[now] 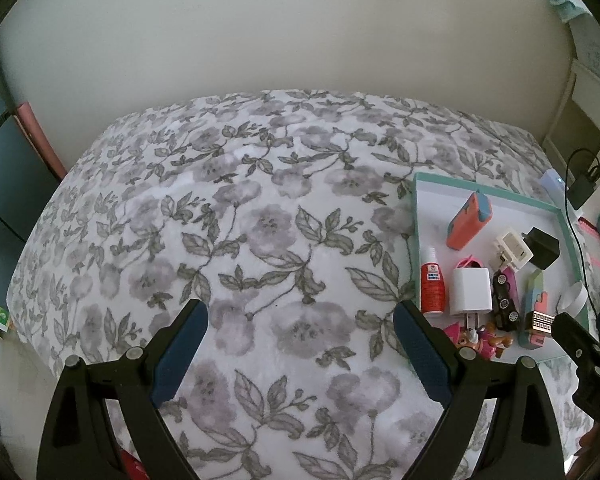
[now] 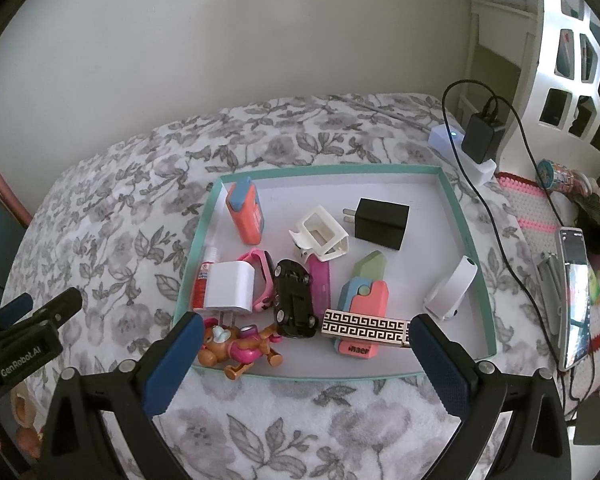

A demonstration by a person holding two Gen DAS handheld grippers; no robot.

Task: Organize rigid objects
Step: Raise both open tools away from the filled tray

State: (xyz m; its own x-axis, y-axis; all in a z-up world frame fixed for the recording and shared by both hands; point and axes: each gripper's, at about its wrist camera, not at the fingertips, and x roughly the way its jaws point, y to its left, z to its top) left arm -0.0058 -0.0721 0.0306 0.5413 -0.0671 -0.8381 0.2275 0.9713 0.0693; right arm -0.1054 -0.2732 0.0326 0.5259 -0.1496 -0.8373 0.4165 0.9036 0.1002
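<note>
**Sorting the tray: both grippers empty, jaws wide**

Gathering small hard items in one teal-rimmed tray [image 2: 464, 224] keeps them off the soft floral blanket [image 1: 236, 208], where they would tip or sink. The right gripper [image 2: 306, 334] hangs over the tray's near edge, jaws spread wide and holding nothing; the patterned bar [image 2: 366, 328] lies between them, just off the right fingertip, with the black toy car [image 2: 294, 300] and the dog figure [image 2: 240, 346] (half over the rim) toward the left one. The left gripper [image 1: 300, 320], equally wide and empty, hovers over bare blanket, the tray beyond its right finger.
</note>
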